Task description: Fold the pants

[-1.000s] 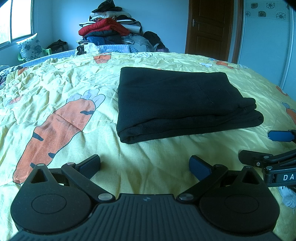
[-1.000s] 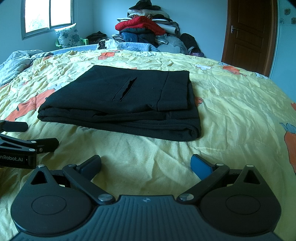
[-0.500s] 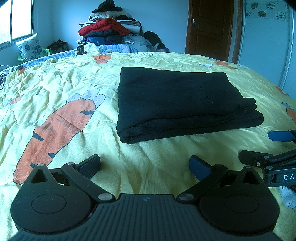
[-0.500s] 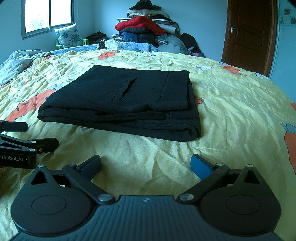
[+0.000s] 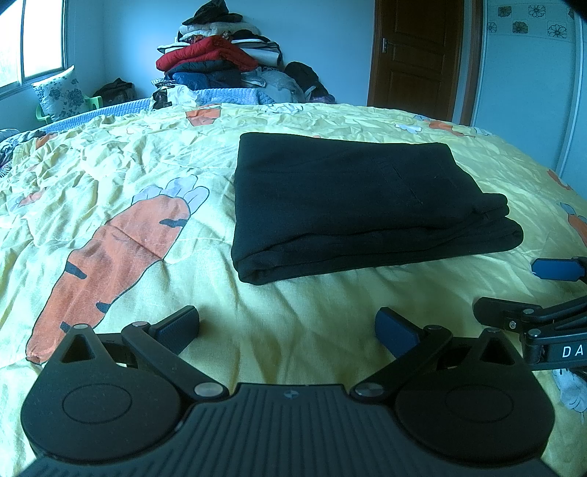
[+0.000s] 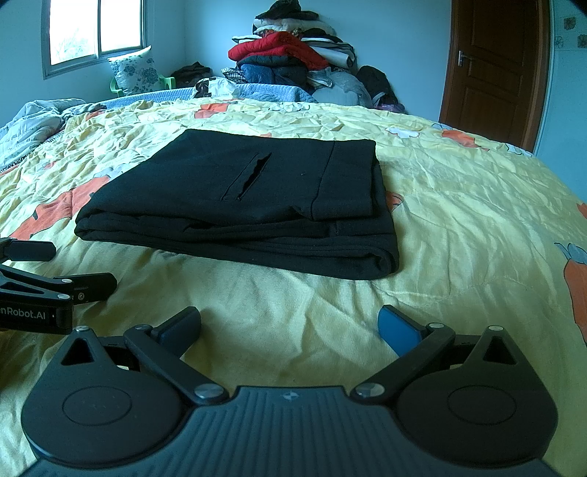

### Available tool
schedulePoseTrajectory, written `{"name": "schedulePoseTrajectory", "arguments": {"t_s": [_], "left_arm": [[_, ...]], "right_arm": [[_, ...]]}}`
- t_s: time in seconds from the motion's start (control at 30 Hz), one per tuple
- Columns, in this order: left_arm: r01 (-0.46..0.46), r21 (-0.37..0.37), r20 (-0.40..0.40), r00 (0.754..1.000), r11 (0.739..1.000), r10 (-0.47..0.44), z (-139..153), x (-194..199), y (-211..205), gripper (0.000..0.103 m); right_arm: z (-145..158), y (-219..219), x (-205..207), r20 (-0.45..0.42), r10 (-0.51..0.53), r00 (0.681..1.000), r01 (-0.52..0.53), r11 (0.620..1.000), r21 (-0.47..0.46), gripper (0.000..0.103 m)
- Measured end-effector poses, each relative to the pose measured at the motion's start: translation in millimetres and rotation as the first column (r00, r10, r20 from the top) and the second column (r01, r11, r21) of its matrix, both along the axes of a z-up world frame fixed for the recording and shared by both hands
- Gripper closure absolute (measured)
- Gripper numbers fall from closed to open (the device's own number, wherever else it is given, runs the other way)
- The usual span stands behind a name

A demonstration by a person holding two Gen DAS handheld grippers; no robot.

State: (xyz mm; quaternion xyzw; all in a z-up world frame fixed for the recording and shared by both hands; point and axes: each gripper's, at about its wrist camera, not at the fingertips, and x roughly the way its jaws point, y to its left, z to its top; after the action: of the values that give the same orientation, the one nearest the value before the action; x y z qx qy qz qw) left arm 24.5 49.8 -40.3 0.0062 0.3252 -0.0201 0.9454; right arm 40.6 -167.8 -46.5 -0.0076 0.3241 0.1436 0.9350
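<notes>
Black pants [image 5: 352,198] lie folded into a flat rectangle on the yellow carrot-print bedspread [image 5: 121,190]; in the right wrist view the pants [image 6: 249,205] show a pocket slit on top. My left gripper [image 5: 288,328] is open and holds nothing, a short way in front of the pants' near edge. My right gripper [image 6: 290,326] is open too, just short of the fold. Each gripper shows in the other's view: the right one [image 5: 532,290] at the right edge, the left one [image 6: 66,269] at the left edge.
A pile of clothes [image 5: 216,62] is stacked beyond the far side of the bed. A brown door [image 5: 418,55] stands at the back right, a window [image 6: 95,33] and a floral pillow [image 6: 135,69] at the back left. A crumpled blanket [image 6: 33,117] lies at the left.
</notes>
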Motion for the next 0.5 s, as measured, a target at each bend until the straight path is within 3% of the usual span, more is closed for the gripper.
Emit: {"name": "schedulePoseTrajectory", "arguments": {"t_s": [0.5], "left_arm": [[-0.007, -0.001, 0.0, 1.0, 1.0, 0.007, -0.4, -0.2, 0.6, 0.0]], "right_arm": [[-0.7, 2.7, -3.4, -0.003, -0.049, 0.999, 0.049, 0.999, -0.002, 0.0]]}}
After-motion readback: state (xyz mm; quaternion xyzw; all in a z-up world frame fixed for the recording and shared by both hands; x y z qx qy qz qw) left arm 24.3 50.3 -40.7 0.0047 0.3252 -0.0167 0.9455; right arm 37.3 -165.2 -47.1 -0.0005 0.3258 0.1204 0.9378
